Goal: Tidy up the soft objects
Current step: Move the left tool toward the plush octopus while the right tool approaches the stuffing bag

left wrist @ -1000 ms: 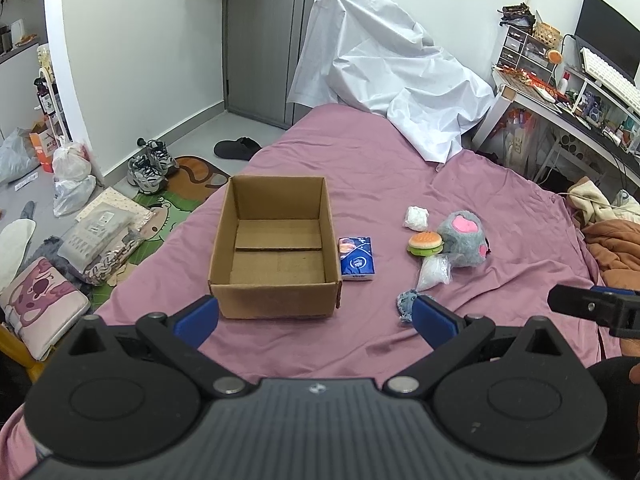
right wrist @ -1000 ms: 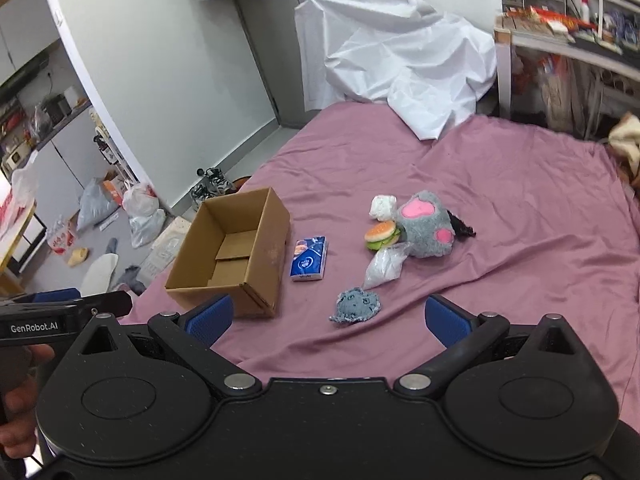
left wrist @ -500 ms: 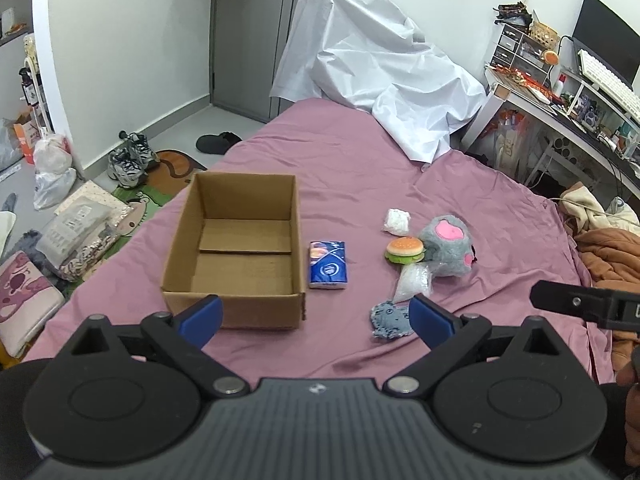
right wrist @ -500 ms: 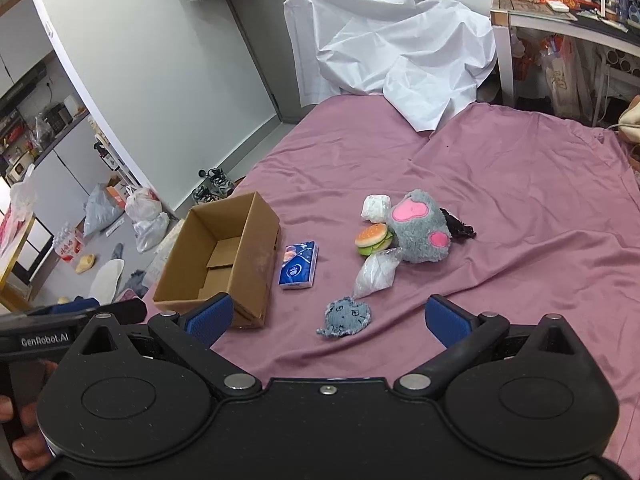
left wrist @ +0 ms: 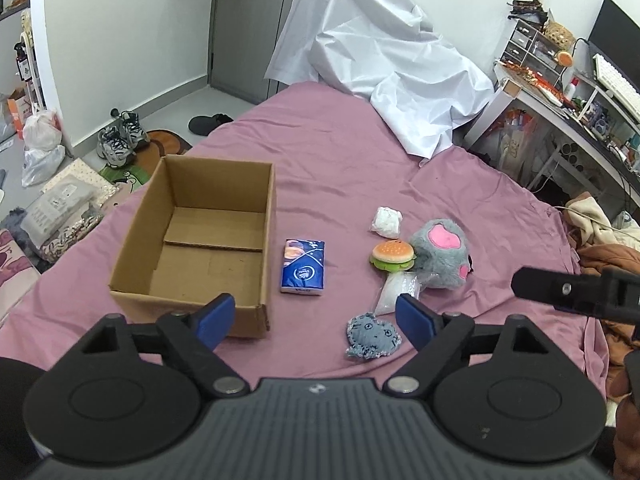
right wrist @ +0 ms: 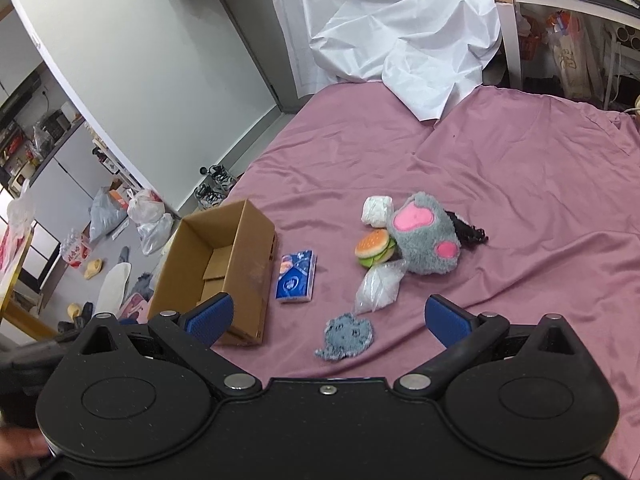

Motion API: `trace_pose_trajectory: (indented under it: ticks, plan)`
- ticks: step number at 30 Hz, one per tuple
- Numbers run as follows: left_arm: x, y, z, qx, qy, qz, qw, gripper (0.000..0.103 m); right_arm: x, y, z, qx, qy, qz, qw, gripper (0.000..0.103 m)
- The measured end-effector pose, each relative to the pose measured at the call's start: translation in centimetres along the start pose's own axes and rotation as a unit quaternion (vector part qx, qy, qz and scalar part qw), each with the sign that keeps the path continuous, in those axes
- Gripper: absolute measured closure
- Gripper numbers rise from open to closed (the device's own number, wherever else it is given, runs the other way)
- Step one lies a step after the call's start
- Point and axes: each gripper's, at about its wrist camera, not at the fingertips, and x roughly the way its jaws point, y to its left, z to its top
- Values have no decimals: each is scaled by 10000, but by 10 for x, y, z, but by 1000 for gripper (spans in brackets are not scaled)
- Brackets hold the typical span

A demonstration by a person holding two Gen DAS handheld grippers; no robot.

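Both claws are empty: left claw [left wrist: 316, 316] closing, right claw [right wrist: 330, 316] wide. Go low, pinch the gray toy [left wrist: 372, 336] softly, drop in box [left wrist: 192, 220].

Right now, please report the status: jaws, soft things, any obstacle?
Left gripper closing, nothing between jaws; right gripper open, empty. Box empty; toys and tissue pack lie beside it on bed. No obstacle seen.

Both wrist cameras are looking steeply down along their own blue-padded fingers at the purple bedspread [left wrist: 340, 152], from above its near edge. The left view is facing the cardboard box [left wrist: 200, 248] almost head-on; the right view is sitting further right, catching that box [right wrist: 224, 264] side-on. Both are sharing the box, the tissue pack [left wrist: 303, 266] and the toy cluster.
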Motion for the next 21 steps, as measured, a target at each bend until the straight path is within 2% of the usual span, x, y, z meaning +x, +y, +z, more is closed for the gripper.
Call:
trace_pose_trajectory:
  ticks: [11, 16, 19, 21]
  plan:
    - [36, -26, 6, 57, 152, 158, 9997, 20, 27, -21, 33, 147, 83, 69, 9998, 0]
    - [59, -34, 0, 84, 365, 237, 9990, 30, 47, -38, 27, 302, 90, 241, 9992, 1]
    - [75, -40, -6, 116, 513, 281, 9982, 31, 58, -48, 23, 467, 161, 336, 9982, 8]
    - [86, -43, -11, 134, 619, 293, 9976, 31, 64, -55, 21, 501, 175, 397, 9978, 9]
